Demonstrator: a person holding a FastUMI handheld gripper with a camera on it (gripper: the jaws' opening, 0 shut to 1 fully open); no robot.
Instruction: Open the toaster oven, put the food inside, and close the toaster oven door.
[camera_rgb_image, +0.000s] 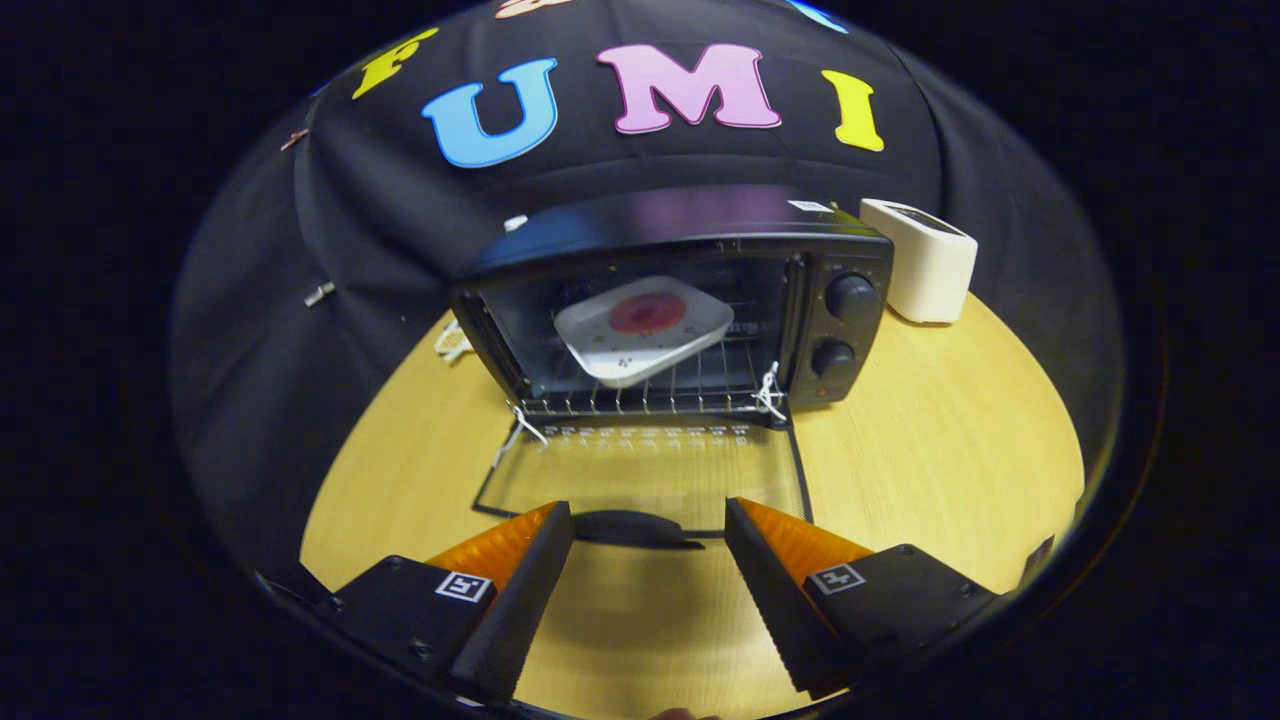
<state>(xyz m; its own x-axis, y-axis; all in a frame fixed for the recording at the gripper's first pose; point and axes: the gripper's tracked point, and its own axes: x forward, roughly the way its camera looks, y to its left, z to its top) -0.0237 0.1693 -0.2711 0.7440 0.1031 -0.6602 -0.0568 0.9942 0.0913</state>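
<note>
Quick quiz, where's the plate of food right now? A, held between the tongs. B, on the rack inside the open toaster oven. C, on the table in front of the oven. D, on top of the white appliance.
B: the plate sits tilted on the wire rack inside the toaster oven, whose door lies folded down; the tongs are open, with the door handle between their tips.

black toaster oven (700, 250), white plate (645, 340) with red centre, cream toaster (925, 262), pale wood table (940, 430)

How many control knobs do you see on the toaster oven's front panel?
2: the upper knob and the lower knob, stacked on the toaster oven right of its open door. The gripper is open at the door handle.
</note>
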